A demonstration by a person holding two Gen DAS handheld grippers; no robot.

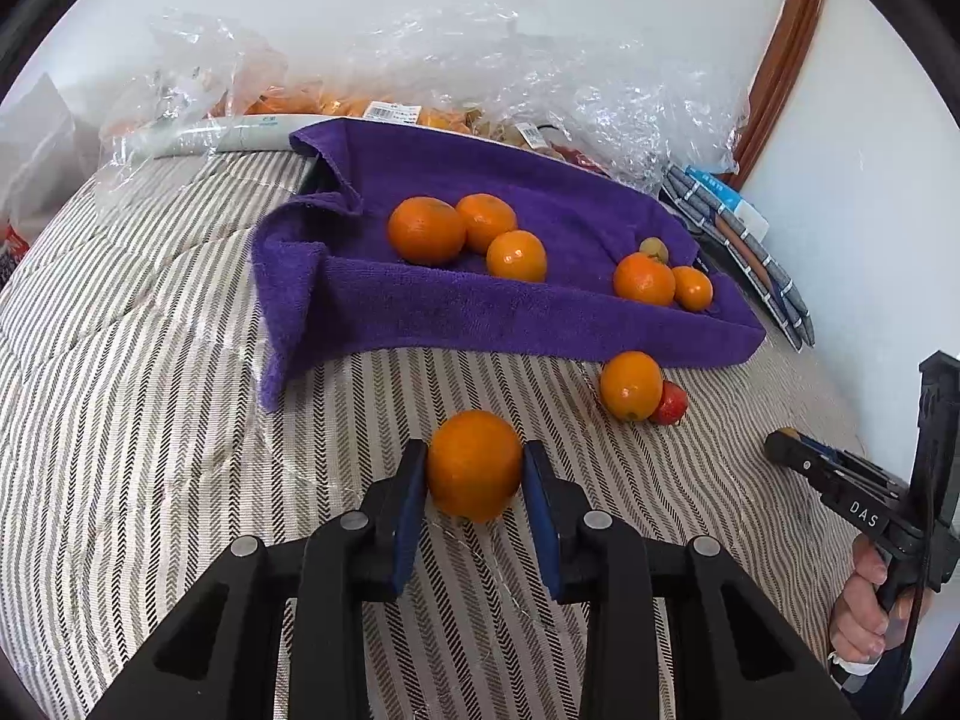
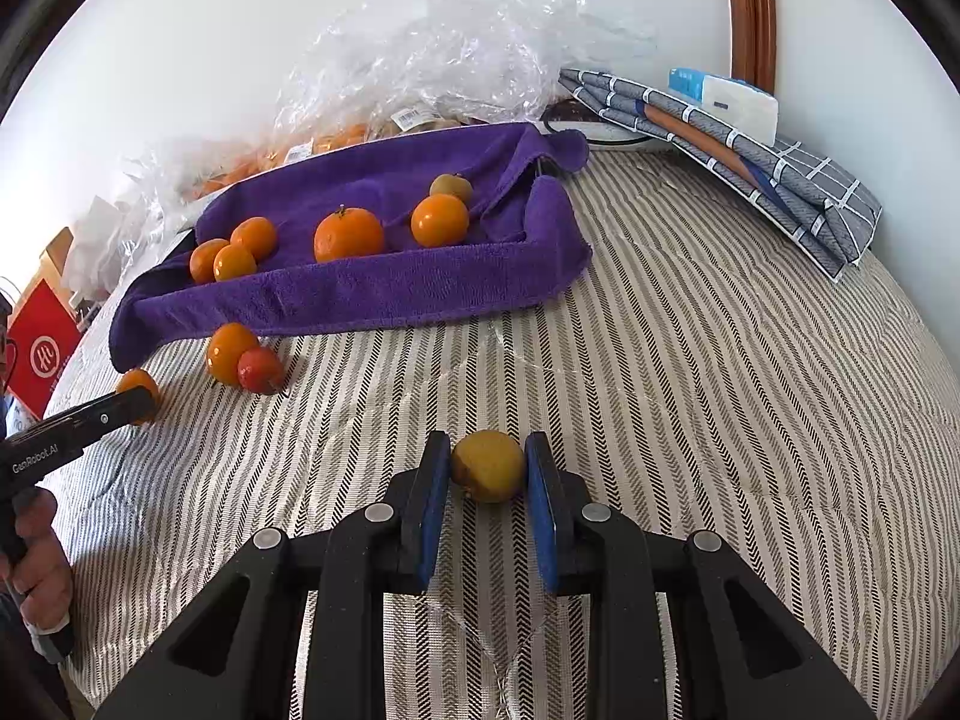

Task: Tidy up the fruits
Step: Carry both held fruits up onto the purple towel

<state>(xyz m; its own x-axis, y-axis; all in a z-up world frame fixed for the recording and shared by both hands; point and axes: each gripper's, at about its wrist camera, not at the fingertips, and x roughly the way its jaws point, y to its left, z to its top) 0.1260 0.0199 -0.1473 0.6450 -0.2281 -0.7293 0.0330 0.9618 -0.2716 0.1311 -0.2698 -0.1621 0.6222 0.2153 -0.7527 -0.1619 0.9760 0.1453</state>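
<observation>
Both tongs closed on fruit, both at the pickup step. Left tongs (image 1: 474, 468) clamp an orange (image 1: 474, 465), blue pads (image 1: 411, 516) pressing its two sides; the fruit looks to sit on or just off the striped bed cover (image 1: 150, 420), cannot tell which. Right tongs (image 2: 487, 468) clamp a yellowish fruit (image 2: 487, 465) the same way, narrow gap, pads touching both flanks, low over the cover.

Ahead of the left tongs: purple towel (image 1: 510, 306), edges rolled up like a tray, holding a group of three oranges (image 1: 465, 234) ahead and slightly left, and two more plus a small greenish-yellow fruit (image 1: 654, 249) ahead to the right. Between the towel's near edge and the left tongs, off to the right, a loose orange (image 1: 630, 385) touching a red fruit (image 1: 669, 403), both on the cover, outside the towel. From the right tongs that pair sits ahead and far left, near the left tongs.

Behind the towel: crumpled clear plastic bags (image 1: 540, 72) with more fruit. Folded checked cloth (image 2: 750, 162) ahead-right of the right tongs, against the wall.

Step, as I read it: gather the strays onto the towel. Next move calls for lifting each held fruit clear of the cover, carrying it forward over the towel's rolled edge, and letting go low so it doesn't roll out. The orange likely joins the oranges, the yellowish one the greenish one. Loose pair remains after that.
</observation>
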